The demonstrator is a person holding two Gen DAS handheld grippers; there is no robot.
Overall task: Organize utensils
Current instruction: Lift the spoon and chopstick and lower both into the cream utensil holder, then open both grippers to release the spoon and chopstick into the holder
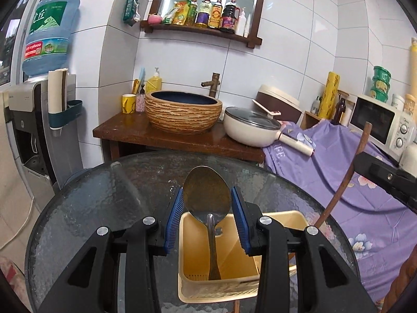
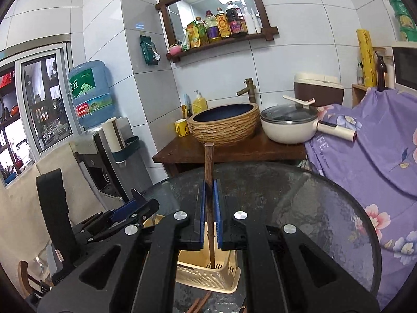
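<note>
Black jaw arms fill the bottom of both wrist views. My left gripper (image 1: 207,208) has its blue pads clamped on the bowl of a metal spoon (image 1: 207,195), pads against its two edges, bowl up and handle hanging into the yellow utensil caddy (image 1: 198,290) on the round glass worktop (image 1: 91,208); the handle tip looks down at the slotted floor of the compartment, though I cannot tell whether it touches. My right gripper (image 2: 208,203) is closed tight on a brown wooden chopstick (image 2: 209,161), held near upright, lower end inside the caddy (image 2: 206,279), top end standing clear above the pads. Handling, as I judge it: the spoon is stiff, smooth metal, fairly light, and a rounded bowl edge is a slippery place to pinch, so it could pivot or slide; the neck or handle would be a surer hold. The chopstick is light, rigid and thin, grippy enough in rubber pads, best taken mid-length as now; held off-centre it may swing. Views differ: the left wrist shows the caddy's inner divider and the spoon's compartment, plus the chopstick's upper part at far right; the right wrist shows the caddy's slotted outer wall, more brown sticks (image 2: 199,304) lying on the glass just in front of it, and my left gripper from the side.
</note>
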